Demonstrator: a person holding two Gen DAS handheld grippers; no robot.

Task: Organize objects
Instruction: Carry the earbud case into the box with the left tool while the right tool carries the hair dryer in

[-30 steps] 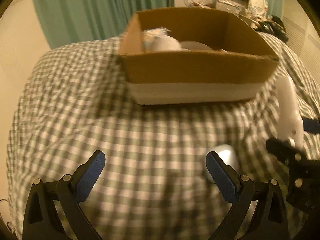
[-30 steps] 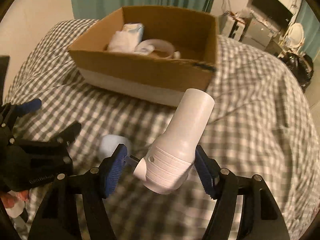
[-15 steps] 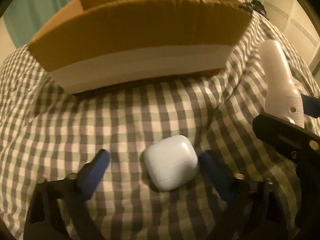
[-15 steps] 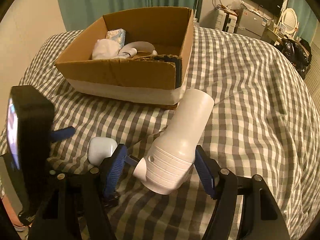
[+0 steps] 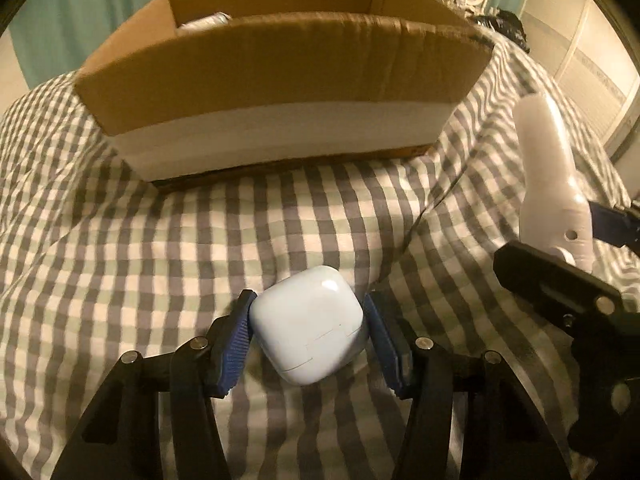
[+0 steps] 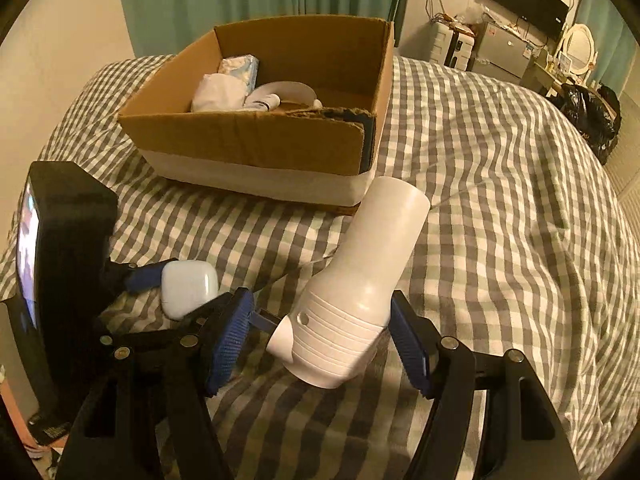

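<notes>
Our left tongs (image 5: pixel 306 334) clamp the white earbud case (image 5: pixel 308 326) on the checked bedspread (image 5: pixel 120 240), just before the cardboard box (image 5: pixel 280 76); half a second ago they stood apart around it. Our right tongs (image 6: pixel 322 340) grasp the white dryer-like device (image 6: pixel 360 296). Only the right view shows the box's contents: tissue packs (image 6: pixel 228 80) and white pieces. Teal curtains (image 6: pixel 240 4) hang behind.

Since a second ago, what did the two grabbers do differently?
The left gripper came down toward the bed and shut its fingers on the white earbud case, which had lain loose on the checked blanket. The right gripper kept its hold on the white hair dryer. The cardboard box stayed put.
</notes>
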